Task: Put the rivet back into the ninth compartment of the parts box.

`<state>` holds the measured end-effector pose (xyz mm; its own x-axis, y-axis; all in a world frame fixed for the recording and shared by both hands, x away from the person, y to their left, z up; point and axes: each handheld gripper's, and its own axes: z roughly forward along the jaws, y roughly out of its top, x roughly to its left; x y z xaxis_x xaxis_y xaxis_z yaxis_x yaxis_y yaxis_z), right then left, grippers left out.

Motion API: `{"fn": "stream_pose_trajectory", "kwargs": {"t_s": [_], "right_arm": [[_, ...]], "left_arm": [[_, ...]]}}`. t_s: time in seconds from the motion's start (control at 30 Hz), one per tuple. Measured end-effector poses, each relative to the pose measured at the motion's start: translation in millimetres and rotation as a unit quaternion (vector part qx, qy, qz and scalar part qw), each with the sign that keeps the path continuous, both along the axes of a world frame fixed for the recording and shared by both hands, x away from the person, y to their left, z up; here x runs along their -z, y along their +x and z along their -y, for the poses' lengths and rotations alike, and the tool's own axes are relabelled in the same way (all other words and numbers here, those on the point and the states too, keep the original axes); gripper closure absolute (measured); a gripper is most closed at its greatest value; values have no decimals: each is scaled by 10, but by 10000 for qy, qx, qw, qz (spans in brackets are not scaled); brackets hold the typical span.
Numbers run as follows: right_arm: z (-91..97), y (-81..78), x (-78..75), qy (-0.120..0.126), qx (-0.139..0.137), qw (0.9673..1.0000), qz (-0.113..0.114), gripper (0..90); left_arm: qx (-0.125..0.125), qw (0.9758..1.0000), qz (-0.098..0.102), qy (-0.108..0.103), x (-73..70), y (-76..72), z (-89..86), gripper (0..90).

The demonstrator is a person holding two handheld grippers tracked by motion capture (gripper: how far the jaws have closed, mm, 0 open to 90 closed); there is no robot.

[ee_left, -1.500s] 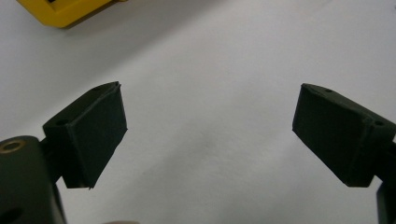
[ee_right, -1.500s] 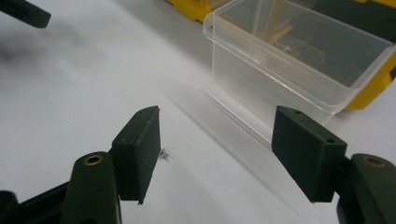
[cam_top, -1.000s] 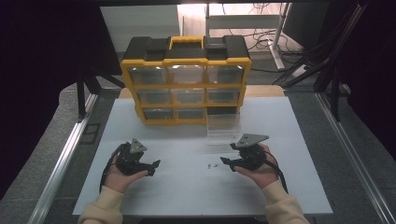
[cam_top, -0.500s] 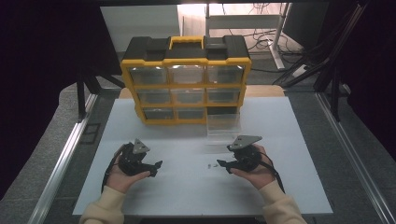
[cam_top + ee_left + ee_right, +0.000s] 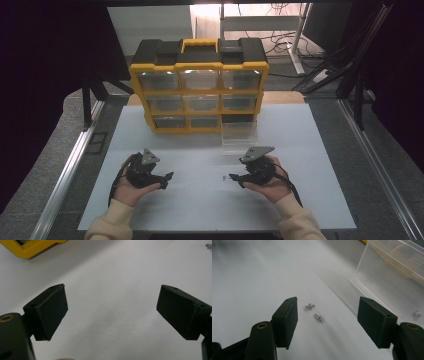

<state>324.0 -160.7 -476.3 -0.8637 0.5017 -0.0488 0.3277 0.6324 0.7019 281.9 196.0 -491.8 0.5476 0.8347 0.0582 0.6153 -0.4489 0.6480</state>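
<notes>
You are holding your right tool (image 5: 327, 322) with its jaws standing well apart, hovering low over two small metal screws (image 5: 314, 312) that are lying loose on the white desk (image 5: 200, 205), between the jaws and nearer the left one, while your left tool (image 5: 112, 312) is also gaping wide over bare desk. The clear drawer (image 5: 392, 267) pulled from the yellow organizer (image 5: 200, 85) is sitting just beyond the screws. The screws are looking tiny, hard, light and likely slippery, so you are probably needing to pinch one across its shank, low against the desk, or it may roll or skid away.
</notes>
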Motion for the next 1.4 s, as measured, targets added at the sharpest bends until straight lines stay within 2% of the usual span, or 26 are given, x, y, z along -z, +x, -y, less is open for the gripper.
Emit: {"fn": "stream_pose_trajectory", "kwargs": {"t_s": [0.57,0.87,1.4], "right_arm": [[-59,-14,17,-127,44,9999,-21,325],[-56,-4,16,-93,58,9999,-55,326],[-112,-45,14,-156,0,9998,-77,319]], "left_arm": [[25,10000,64,9,-32,-21,13,105],[229,9996,156,40,-38,-38,45,96],[186,9996,199,63,-66,-51,49,97]]}}
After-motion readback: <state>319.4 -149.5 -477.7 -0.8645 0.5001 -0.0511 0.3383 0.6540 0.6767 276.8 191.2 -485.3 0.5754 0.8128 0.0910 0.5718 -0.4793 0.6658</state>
